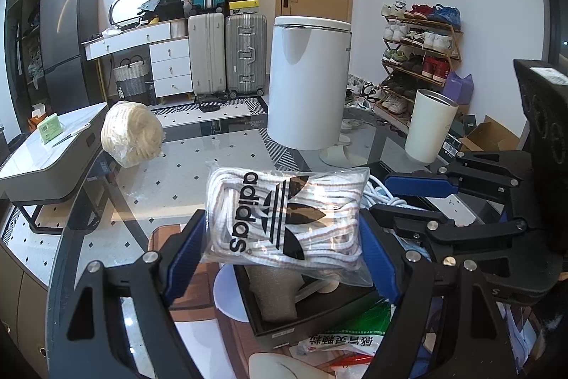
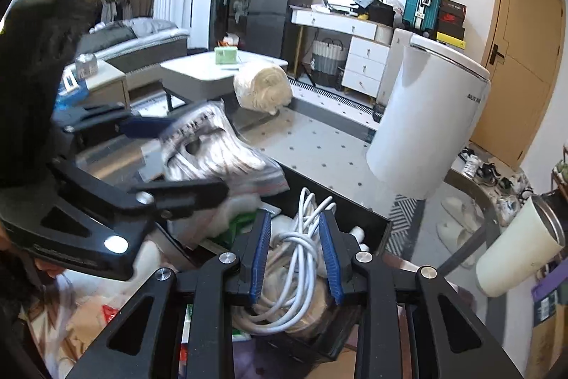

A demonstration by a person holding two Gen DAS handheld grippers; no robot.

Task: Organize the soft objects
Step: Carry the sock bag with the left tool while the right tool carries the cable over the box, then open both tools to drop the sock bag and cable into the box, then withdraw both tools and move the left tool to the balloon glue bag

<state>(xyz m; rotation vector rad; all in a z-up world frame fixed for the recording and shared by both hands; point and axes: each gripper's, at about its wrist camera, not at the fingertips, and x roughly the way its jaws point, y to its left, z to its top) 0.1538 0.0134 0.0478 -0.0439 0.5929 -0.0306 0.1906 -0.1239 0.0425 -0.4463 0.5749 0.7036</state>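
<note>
We take the black box as our landmark; it sits open on the glass table, and beyond it on the far side of the table stands a white cylindrical appliance, with a cream tumbler to the right of that and a wrapped bundle of cream yarn far off to the left. Above the box's near left part we hold the clear Adidas bag of white laces in the left gripper: its blue pads press the bag's two short ends, so the jaws are clamped on it and the bag hangs clear of the box's contents. Inside the box, toward its right side, lies a coiled white cable. Our right gripper reaches down over it, one pad on each side of the loops, and we see the pads against the coil, gripping it within the box.
</note>
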